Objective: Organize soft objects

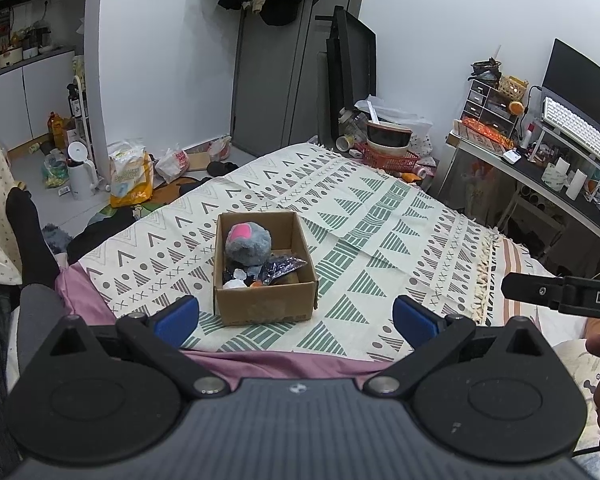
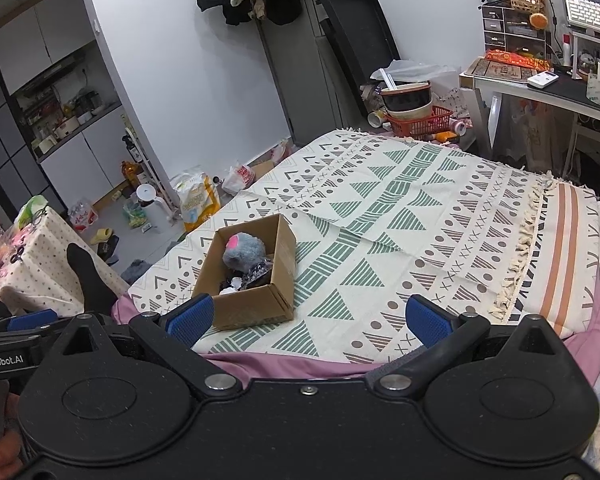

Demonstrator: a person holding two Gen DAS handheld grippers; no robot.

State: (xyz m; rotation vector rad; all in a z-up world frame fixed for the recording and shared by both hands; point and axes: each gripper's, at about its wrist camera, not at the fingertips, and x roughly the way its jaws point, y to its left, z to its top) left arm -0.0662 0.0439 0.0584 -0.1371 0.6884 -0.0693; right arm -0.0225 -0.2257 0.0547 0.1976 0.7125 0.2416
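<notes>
One cardboard box (image 1: 265, 268) on the bed, sitting on the patterned blanket (image 1: 380, 216) near its front-left part. One grey plush toy (image 1: 247, 243) with a pink patch lies in the box at the far end. Also in the box: a dark crinkly bag (image 1: 281, 269) toward the near right, some small white and orange bits at the near left corner, too small to identify.

Two tools. Left tool (image 1: 296, 316) spread wide, blue pads empty, hovering at the near bed edge with the box between its fingers in view. Right tool (image 2: 310, 316) also spread wide, nothing held, box just beyond its left finger. Neither touches the box.

Blanket otherwise bare around the box; pink sheet (image 1: 284, 360) shows under its near edge.

A foot in a black sock (image 1: 28, 236) sticks up left of the bed. Floor beyond: one white kettle (image 1: 80, 176), one yellow-white bag (image 1: 131, 174). Red basket (image 1: 392, 158) with stacked bowls past the far bed corner. Desk on the right with one monitor (image 1: 576, 84) and one white keyboard (image 1: 576, 128).
</notes>
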